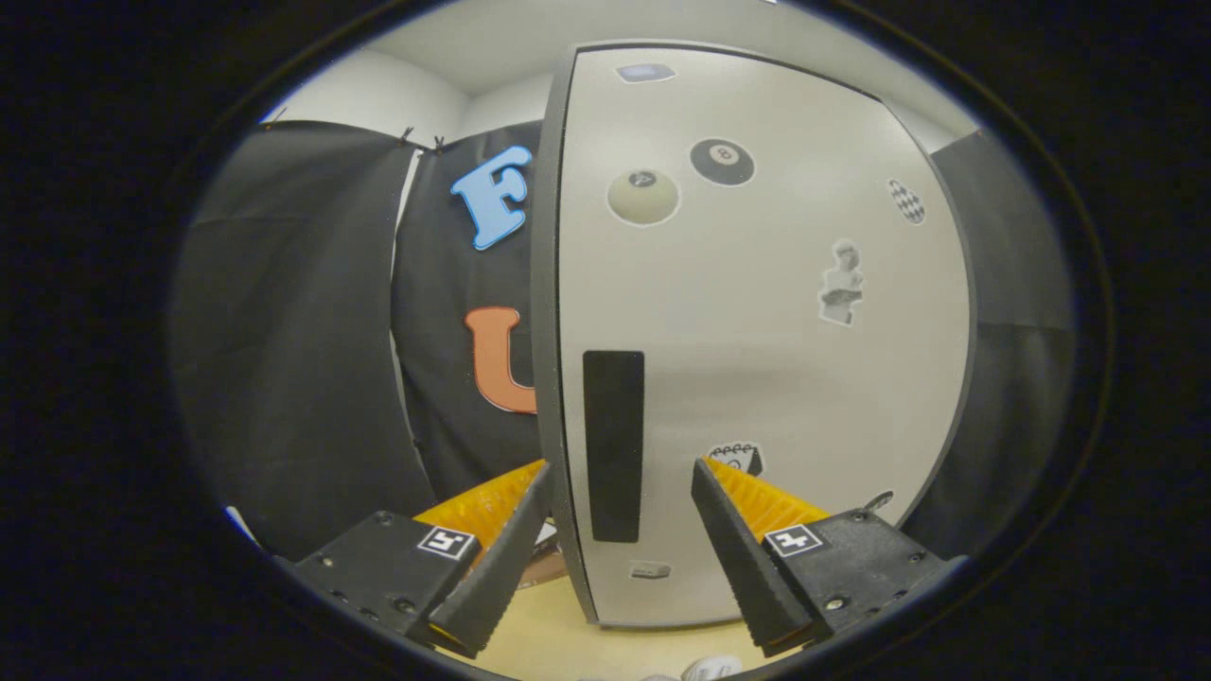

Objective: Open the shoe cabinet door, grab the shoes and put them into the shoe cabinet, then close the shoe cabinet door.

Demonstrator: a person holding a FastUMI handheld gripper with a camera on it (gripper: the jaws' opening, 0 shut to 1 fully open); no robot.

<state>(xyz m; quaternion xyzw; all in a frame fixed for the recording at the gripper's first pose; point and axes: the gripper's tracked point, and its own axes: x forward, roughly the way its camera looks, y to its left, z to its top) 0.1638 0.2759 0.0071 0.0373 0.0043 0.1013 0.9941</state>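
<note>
Straddling free edge of shoe cabinet door [757, 312] with gripper [620, 487], fingers spread wide, gripping nothing. Facing black handle [613, 445] just ahead between fingers. Judging door-opening stage in progress; pending: shoes loading, door closing. Glimpsing possible shoe [711, 668] below fingers, unclear.

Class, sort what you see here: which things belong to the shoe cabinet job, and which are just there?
Job: shoe cabinet door; its black handle strip; hand-held gripper, open, fingers either side of the door's edge.

Just there: stickers on the door; wooden floor.
</note>
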